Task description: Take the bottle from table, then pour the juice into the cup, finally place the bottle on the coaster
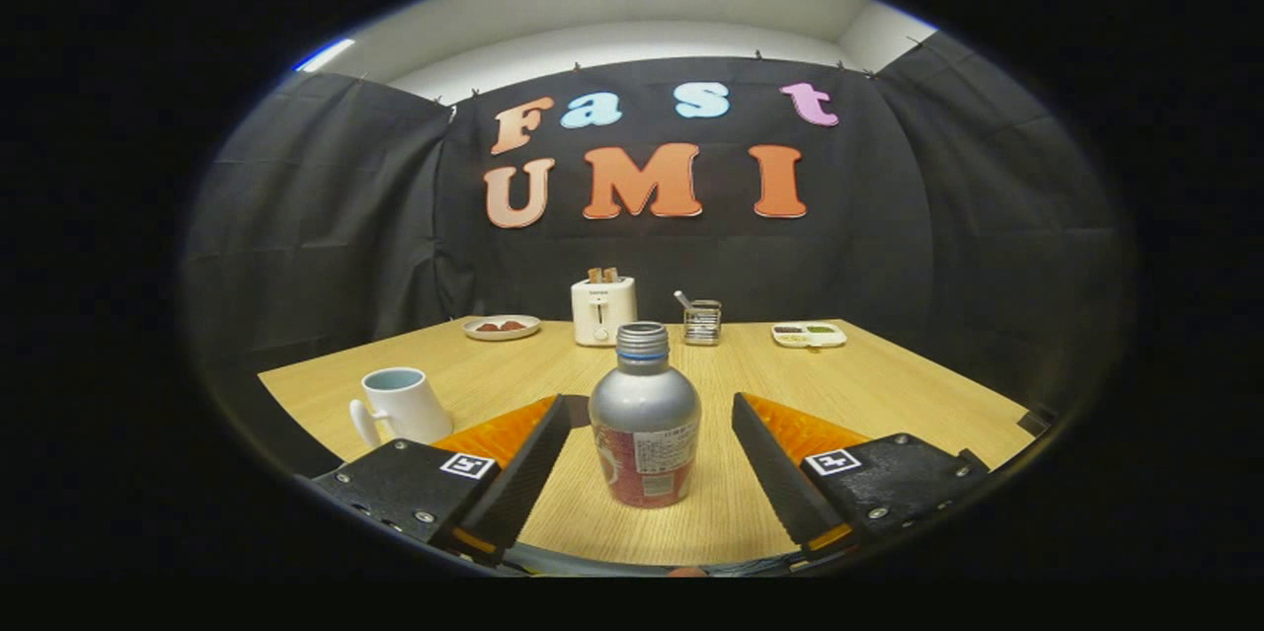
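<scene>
With the gripper [647, 453] spread open around the untouched bottle [645, 419], grasping, pouring into the left cup [403, 404] and placing all remain.

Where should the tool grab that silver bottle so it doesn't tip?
Probably the wide, round body of the bottle, below the narrow neck, coming straight forward. It stands upright between the open tool's fingers, with a gap on each side, so closing there should hold it steady.
</scene>
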Available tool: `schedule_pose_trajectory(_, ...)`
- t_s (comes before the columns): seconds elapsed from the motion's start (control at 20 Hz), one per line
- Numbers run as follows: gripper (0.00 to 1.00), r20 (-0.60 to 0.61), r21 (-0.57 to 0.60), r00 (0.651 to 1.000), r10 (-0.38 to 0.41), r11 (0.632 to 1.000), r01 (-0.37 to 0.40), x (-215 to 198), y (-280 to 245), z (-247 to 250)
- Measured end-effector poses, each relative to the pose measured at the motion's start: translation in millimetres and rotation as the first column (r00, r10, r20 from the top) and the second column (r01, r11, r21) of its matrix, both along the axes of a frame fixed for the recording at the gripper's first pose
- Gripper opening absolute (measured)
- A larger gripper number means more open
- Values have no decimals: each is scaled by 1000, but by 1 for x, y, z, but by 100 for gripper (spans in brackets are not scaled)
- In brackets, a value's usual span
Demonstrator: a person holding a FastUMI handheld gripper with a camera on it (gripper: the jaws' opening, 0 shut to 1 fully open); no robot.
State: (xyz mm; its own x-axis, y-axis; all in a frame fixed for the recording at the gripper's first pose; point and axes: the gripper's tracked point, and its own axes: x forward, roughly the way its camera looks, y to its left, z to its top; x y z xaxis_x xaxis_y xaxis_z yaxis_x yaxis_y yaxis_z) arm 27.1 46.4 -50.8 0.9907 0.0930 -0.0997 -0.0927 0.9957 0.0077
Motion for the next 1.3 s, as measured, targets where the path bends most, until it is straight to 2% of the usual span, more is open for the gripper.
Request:
schedule_pose_trajectory(0.9,97,-164,-17,987,1,1000,-4,21,7,-65)
schedule_pose_trajectory(1.05,89,-174,-25,985,-11,1000,6,23,6,-70)
schedule_pose_trajectory(1.15,79,-170,-24,985,-9,1000,5,24,6,-70)
schedule_pose_trajectory(1.3,77,-168,-24,986,-4,1000,0,23,5,-70)
